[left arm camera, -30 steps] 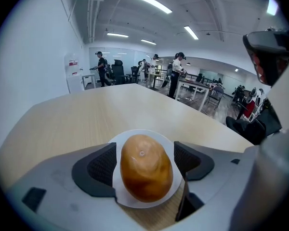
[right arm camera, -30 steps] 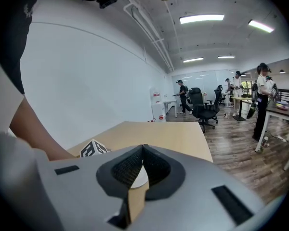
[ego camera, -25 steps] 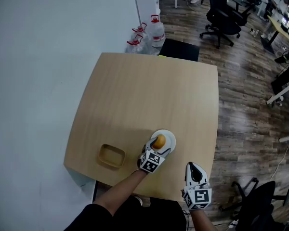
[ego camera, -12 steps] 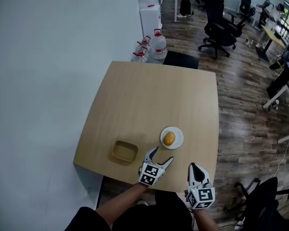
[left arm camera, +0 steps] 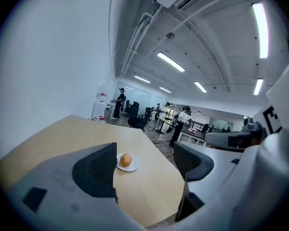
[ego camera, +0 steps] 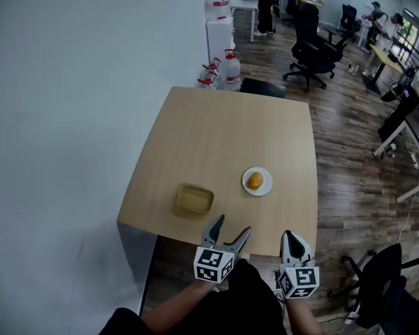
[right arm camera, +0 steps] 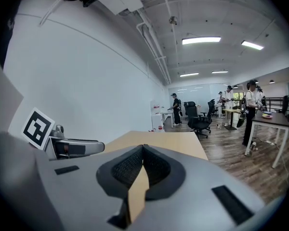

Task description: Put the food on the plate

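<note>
An orange-brown bun (ego camera: 255, 181) rests on a small white plate (ego camera: 265, 188) near the table's front right. The left gripper view shows the same bun (left arm camera: 126, 159) on the plate (left arm camera: 131, 167), far beyond the jaws. My left gripper (ego camera: 229, 232) stands open and empty at the table's near edge, well back from the plate. My right gripper (ego camera: 292, 241) is shut with nothing in it, just off the near edge to the right. Its closed jaws fill the right gripper view (right arm camera: 142, 153).
A tan shallow tray (ego camera: 195, 198) sits on the wooden table (ego camera: 223, 138) left of the plate. Water jugs (ego camera: 228, 66) and a white cabinet stand beyond the far edge. Office chairs (ego camera: 311, 51) and people fill the room behind; another chair (ego camera: 377, 285) is at my right.
My left gripper let go of the bun on the plate, opened and pulled back to the table's near edge. The head view has drawn back too. The right gripper stayed shut.
</note>
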`<state>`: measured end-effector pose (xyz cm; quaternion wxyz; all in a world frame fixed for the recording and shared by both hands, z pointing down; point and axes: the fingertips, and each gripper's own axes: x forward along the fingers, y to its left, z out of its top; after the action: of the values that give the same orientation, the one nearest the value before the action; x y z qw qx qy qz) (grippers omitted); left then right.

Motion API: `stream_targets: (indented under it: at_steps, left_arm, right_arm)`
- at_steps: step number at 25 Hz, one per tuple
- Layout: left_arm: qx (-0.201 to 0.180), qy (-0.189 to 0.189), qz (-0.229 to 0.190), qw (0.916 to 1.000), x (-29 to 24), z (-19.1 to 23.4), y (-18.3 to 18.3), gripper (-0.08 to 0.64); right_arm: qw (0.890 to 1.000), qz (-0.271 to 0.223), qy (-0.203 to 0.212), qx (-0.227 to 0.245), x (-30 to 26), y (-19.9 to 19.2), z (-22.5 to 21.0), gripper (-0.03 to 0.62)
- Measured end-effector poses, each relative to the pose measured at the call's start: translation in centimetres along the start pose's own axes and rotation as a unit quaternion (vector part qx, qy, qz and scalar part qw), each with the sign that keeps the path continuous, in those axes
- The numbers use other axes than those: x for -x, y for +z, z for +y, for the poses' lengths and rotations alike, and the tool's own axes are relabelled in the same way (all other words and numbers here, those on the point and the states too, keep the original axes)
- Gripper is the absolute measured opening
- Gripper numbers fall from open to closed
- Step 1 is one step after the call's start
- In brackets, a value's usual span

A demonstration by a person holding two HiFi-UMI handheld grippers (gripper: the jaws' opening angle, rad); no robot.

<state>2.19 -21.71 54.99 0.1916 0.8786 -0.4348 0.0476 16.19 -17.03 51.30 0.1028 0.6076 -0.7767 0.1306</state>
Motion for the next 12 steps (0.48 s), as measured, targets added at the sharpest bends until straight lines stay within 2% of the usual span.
stream_targets:
  at_steps: [2, 4, 8, 9, 10, 11, 12]
  left_arm:
    - [0.001, -0.014, -0.001, 0.9999, 2.4, -1.2, 0.2, 0.341]
    - [0.018, -0.029, -0.003, 0.9994, 4.9, -2.2, 0.2, 0.339]
    - [0.100, -0.050, -0.029, 0.9933, 10.2, -4.1, 0.3, 0.326]
    - [0.112, -0.049, -0.036, 0.9918, 11.1, -4.2, 0.4, 0.256]
    - [0.120, -0.050, -0.044, 0.9906, 11.9, -4.2, 0.7, 0.116]
    - [0.123, -0.052, -0.050, 0.9898, 12.5, -4.0, 1.0, 0.052]
    - [0.121, -0.054, -0.054, 0.9897, 12.9, -3.9, 1.2, 0.052]
  right_arm:
    - [1.000, -0.001, -0.002, -0.003, 2.0, -0.1, 1.7, 0.060]
    - [1.000, -0.003, -0.008, -0.012, 3.9, -0.7, 3.4, 0.060]
    - [1.000, -0.005, -0.015, -0.015, 7.2, -1.8, 5.9, 0.060]
    - [1.000, -0.005, -0.015, -0.011, 7.6, -1.8, 6.3, 0.060]
    - [1.000, -0.005, -0.016, -0.006, 8.0, -1.8, 6.8, 0.060]
    - [1.000, -0.005, -0.017, -0.001, 8.1, -1.6, 7.1, 0.060]
    - [1.000, -0.007, -0.018, 0.004, 8.2, -1.5, 7.4, 0.060]
